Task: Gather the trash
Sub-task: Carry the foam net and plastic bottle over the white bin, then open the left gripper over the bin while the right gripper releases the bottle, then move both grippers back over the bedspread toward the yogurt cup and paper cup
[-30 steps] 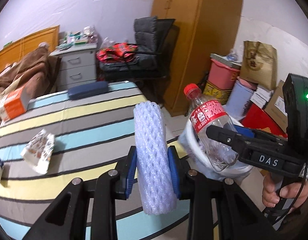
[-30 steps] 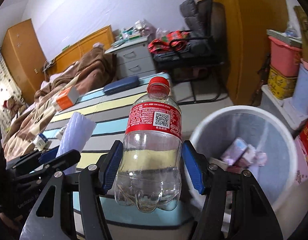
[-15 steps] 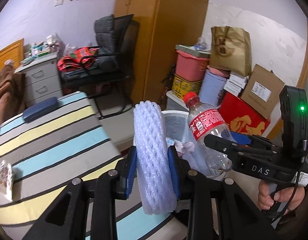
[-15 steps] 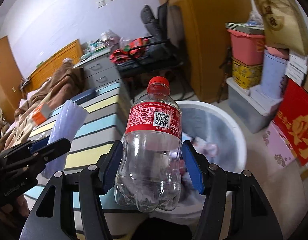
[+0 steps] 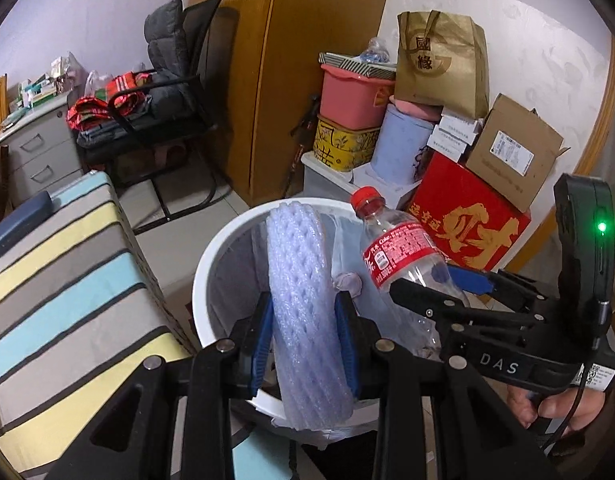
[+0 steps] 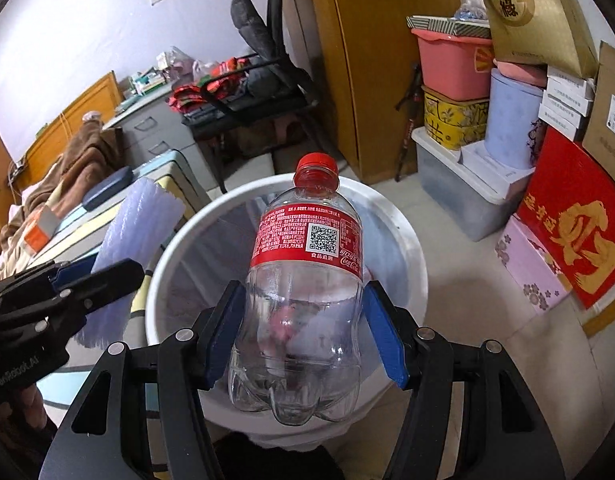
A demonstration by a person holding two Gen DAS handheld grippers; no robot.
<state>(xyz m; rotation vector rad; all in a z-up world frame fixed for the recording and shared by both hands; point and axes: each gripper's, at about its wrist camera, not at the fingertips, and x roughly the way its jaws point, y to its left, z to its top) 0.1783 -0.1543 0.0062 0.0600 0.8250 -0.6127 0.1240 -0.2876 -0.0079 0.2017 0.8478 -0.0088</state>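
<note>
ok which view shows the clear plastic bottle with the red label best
The right wrist view: the clear plastic bottle with the red label fills the centre, cap to base, between that gripper's pads. The left wrist view shows it tilted, lower half hidden.

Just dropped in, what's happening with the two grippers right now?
The left gripper is clamped on a white foam net sleeve; the right gripper is clamped on an empty plastic cola bottle. Both are held over the white trash bin, which already has some rubbish inside. Nothing has been released.
</note>
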